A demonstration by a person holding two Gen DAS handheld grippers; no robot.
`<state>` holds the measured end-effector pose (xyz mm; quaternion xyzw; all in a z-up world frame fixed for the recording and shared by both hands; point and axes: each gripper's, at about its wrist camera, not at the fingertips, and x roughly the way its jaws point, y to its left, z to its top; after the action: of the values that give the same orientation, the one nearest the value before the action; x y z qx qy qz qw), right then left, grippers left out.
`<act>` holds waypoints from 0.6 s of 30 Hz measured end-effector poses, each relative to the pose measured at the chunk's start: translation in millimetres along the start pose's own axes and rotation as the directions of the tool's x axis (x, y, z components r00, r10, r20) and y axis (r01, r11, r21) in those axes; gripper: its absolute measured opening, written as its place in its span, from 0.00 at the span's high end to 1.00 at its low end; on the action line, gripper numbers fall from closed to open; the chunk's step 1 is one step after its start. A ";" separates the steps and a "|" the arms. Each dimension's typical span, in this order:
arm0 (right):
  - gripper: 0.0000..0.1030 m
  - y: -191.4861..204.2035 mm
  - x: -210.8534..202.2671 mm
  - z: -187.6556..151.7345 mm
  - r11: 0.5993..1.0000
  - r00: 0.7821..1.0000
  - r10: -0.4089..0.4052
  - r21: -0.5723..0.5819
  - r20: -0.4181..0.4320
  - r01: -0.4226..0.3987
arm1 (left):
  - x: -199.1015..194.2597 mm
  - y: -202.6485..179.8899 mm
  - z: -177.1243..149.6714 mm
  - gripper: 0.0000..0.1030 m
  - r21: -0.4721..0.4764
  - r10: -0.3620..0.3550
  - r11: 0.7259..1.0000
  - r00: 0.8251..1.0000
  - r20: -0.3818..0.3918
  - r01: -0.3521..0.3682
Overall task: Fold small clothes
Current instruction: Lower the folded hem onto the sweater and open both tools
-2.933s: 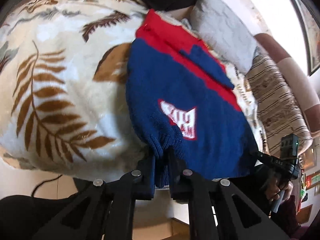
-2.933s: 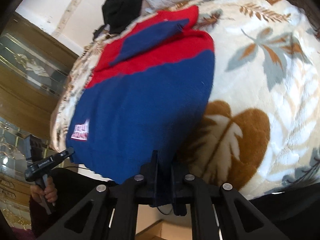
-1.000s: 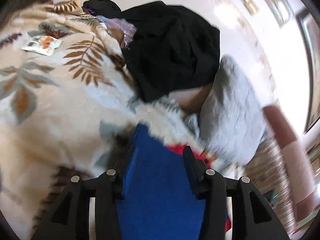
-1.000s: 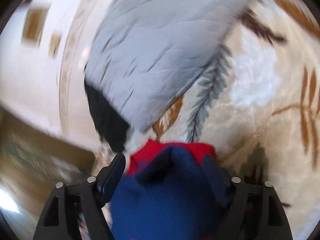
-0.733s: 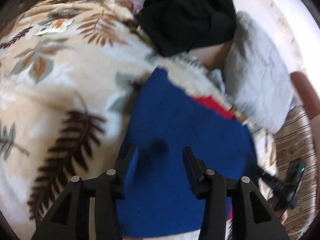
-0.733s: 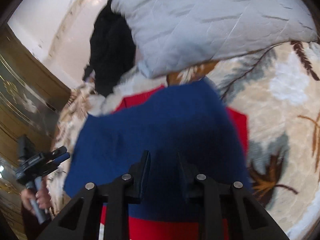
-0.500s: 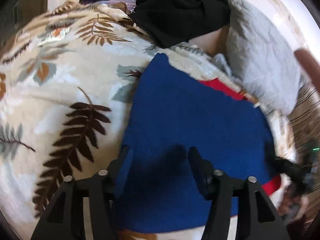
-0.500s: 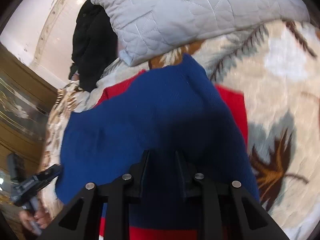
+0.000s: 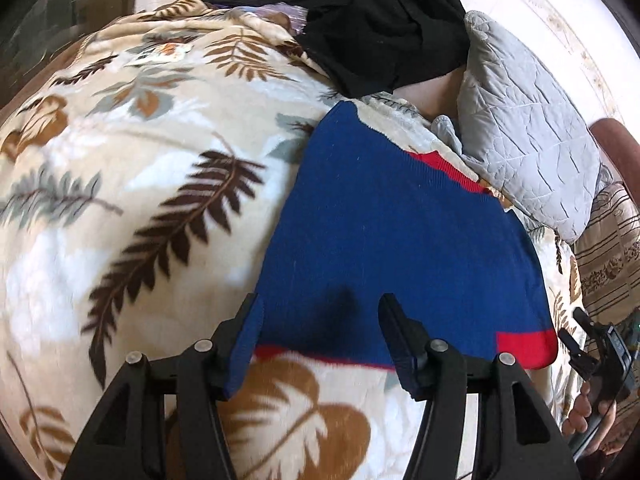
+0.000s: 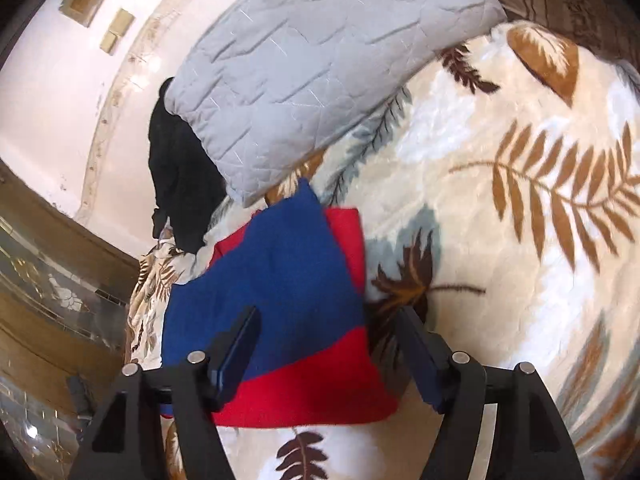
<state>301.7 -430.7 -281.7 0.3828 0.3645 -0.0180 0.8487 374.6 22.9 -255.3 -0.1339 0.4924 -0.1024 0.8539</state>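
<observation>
A small blue and red knitted sweater [image 9: 392, 240] lies folded over on a leaf-patterned blanket [image 9: 120, 184]. Its blue half covers the red half, and red shows along the near and far edges. My left gripper [image 9: 320, 336] is open and empty, just above the sweater's near left edge. In the right wrist view the sweater [image 10: 280, 280] lies the same way. My right gripper [image 10: 328, 344] is open and empty over its near red corner. The right gripper also shows in the left wrist view [image 9: 592, 352], held in a hand.
A grey quilted pillow [image 9: 524, 152] lies just beyond the sweater and shows in the right wrist view [image 10: 312, 60] too. A heap of black clothing [image 9: 380, 20] sits at the blanket's far end. A striped cushion [image 9: 612, 248] is on the right.
Both grippers carried the sweater's lower hem up over the red top, let go and opened. They then drew back toward the near edge. The sweater now lies folded in half.
</observation>
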 end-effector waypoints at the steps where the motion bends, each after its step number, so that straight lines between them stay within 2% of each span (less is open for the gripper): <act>1: 0.29 1.4 6.4 0.7 1.000 1.000 -0.002 -0.014 -0.025 0.001 | -0.9 1.2 -1.5 0.41 -0.002 0.004 1.000 1.000 0.005 -0.004; 2: 0.32 3.5 13.5 -0.3 1.000 0.999 -0.002 -0.025 -0.051 0.001 | -1.6 2.4 -3.2 0.41 -0.006 0.011 1.000 1.000 0.010 -0.011; 4: 0.50 10.6 31.8 -5.8 0.996 0.992 -0.036 -0.080 -0.120 0.027 | 0.5 4.4 -4.5 0.41 -0.015 0.025 1.000 1.000 0.007 -0.025; 5: 0.69 11.7 36.9 -8.9 0.993 0.989 -0.062 -0.107 -0.135 0.048 | 2.3 6.7 -4.4 0.41 -0.023 0.031 0.999 1.000 0.003 -0.031; 7: 0.77 15.6 43.9 -17.3 0.984 0.985 -0.110 -0.156 -0.134 0.088 | 2.8 11.6 -3.8 0.41 -0.037 0.036 0.999 0.999 0.009 -0.036; 8: 0.90 17.2 40.4 -19.4 0.985 0.987 -0.100 -0.154 -0.127 0.080 | 2.7 13.5 -2.7 0.41 -0.040 0.041 0.998 0.999 0.017 -0.040; 12: 0.93 25.2 18.8 -30.3 0.977 0.984 -0.148 -0.171 -0.098 0.130 | 3.2 20.8 0.5 0.41 -0.042 0.078 0.996 0.996 0.039 -0.076; 15: 0.93 15.4 33.4 -39.5 0.969 0.968 -0.206 -0.170 -0.145 0.181 | 9.5 24.7 2.1 0.41 -0.046 0.092 0.995 0.995 0.030 -0.090; 18: 0.89 17.1 28.7 -36.8 0.972 0.973 -0.192 -0.159 -0.124 0.171 | 6.6 20.6 0.7 0.41 -0.035 0.071 0.997 0.996 0.046 -0.070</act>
<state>305.8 -387.1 -305.2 0.2844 0.4566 -0.0421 0.8419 379.4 40.4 -267.2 -0.1328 0.4781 -0.0609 0.8661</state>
